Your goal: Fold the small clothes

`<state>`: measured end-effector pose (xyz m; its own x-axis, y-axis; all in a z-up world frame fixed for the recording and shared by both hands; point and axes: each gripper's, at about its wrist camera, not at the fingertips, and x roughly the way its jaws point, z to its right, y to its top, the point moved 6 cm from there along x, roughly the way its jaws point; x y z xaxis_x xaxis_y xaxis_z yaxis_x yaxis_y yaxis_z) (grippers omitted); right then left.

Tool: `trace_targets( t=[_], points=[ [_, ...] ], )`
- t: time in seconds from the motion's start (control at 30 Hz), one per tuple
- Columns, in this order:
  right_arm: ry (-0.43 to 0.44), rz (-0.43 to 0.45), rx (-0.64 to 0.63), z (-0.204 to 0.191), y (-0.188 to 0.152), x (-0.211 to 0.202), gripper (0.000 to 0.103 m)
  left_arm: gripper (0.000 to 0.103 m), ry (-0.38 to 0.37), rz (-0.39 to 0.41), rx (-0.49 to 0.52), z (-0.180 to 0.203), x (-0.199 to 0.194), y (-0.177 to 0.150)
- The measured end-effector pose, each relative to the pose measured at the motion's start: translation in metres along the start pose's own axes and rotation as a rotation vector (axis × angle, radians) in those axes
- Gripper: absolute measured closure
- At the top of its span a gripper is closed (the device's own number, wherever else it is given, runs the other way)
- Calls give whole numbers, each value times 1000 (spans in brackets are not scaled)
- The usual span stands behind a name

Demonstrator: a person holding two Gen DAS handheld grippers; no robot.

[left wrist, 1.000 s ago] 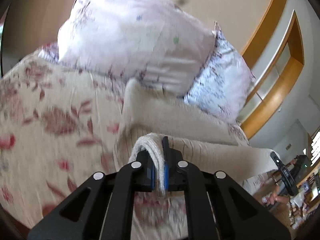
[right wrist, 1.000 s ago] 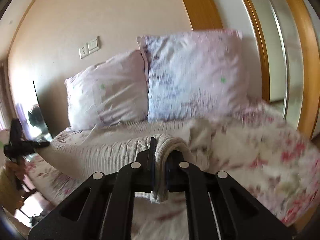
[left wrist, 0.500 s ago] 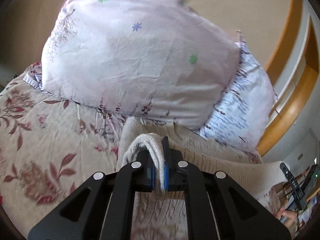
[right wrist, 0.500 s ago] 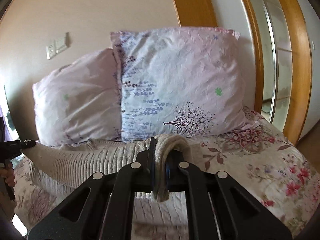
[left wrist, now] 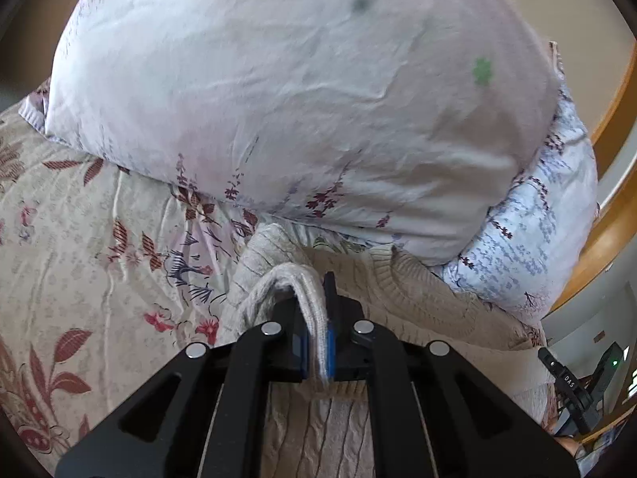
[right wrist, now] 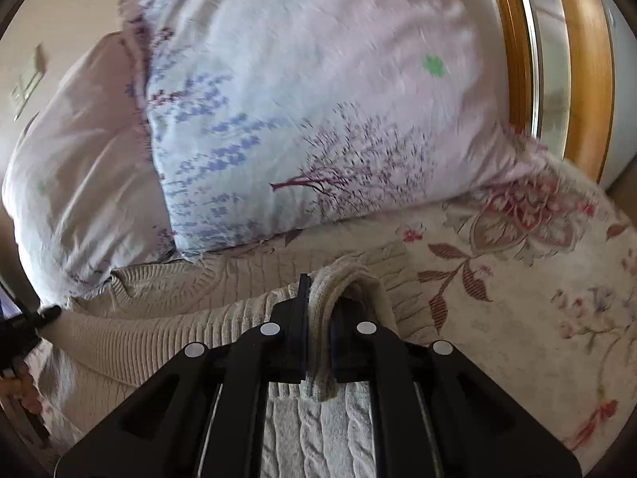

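Between the jaws of the left gripper (left wrist: 316, 342) sits a thick bunch of the cream knit sweater (left wrist: 418, 298), pinched tight. The right gripper (right wrist: 318, 342) is clamped on another bunch of the same sweater (right wrist: 167, 330) at its other side. The sweater hangs stretched between them, low over the flowery bed sheet (left wrist: 79, 239), with its far part lying right up against the pillows (left wrist: 298, 91). I think they are carrying one edge over to make a fold. The knit is thick and heavy, so it could slip out of one grip and droop. It could also bump the pillows (right wrist: 318, 119) and bunch up, making the fold crooked.
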<state>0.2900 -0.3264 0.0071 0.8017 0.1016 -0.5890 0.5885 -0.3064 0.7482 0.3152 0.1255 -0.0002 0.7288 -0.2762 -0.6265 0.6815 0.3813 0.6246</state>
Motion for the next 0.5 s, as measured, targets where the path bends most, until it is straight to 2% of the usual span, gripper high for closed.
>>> trace_targets(
  t=[0.27,0.37,0.43,0.5],
  points=[
    [46,-96,169,12,6,35,95,96,26,-52,-43,-6,27,1],
    [80,-131,253,16,7,45,89,95,31,-60,-58,-5,32,3],
    [106,-136,286,17,9,47,71,93,28,-65,-59,-3,32,4],
    [146,-127,307,15,13,46,56,79,7,-68,-67,-1,31,7]
  ],
)
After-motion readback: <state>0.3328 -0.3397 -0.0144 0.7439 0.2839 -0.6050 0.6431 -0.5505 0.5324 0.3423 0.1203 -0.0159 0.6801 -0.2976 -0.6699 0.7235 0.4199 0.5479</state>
